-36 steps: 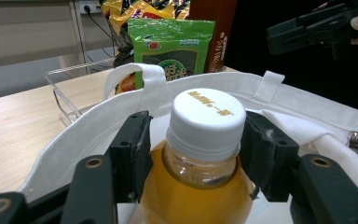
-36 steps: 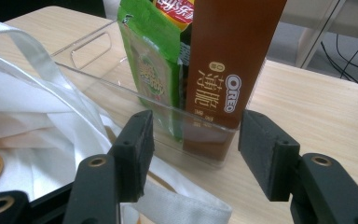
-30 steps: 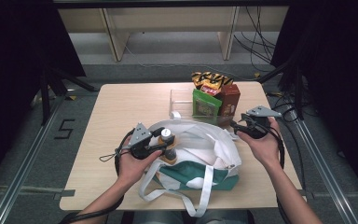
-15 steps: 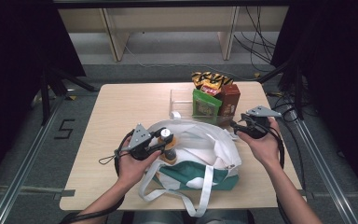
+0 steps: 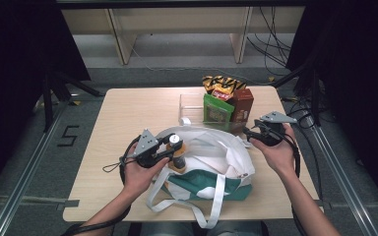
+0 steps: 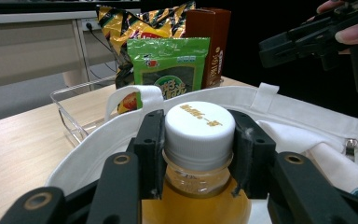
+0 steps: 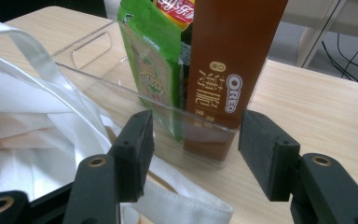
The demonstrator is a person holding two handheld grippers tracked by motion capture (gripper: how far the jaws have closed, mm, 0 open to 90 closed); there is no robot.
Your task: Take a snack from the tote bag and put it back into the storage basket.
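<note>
A bottle of orange drink (image 5: 178, 158) with a white cap (image 6: 199, 123) stands upright at the mouth of a white tote bag with a green base (image 5: 211, 157). My left gripper (image 5: 173, 143) is shut on it; its jaws have just closed, and in the left gripper view both pads (image 6: 150, 140) press the cap's sides. My right gripper (image 5: 248, 132) hangs open at the bag's far right rim. In the right gripper view the right gripper (image 7: 193, 149) holds nothing and faces a brown Oreo box (image 7: 228, 60) behind a clear wall.
A clear plastic box (image 5: 192, 105) stands behind the bag with a green snack pack (image 5: 217, 112), the brown Oreo box (image 5: 241, 105) and a yellow chip bag (image 5: 221, 84) in it. Bag straps (image 5: 216, 196) trail toward the table's near edge. Bare tabletop (image 5: 128, 108) lies to the left.
The left jaws have drawn in around the bottle's cap. Neither hand has shifted, and the bag and the box stay where they were.
</note>
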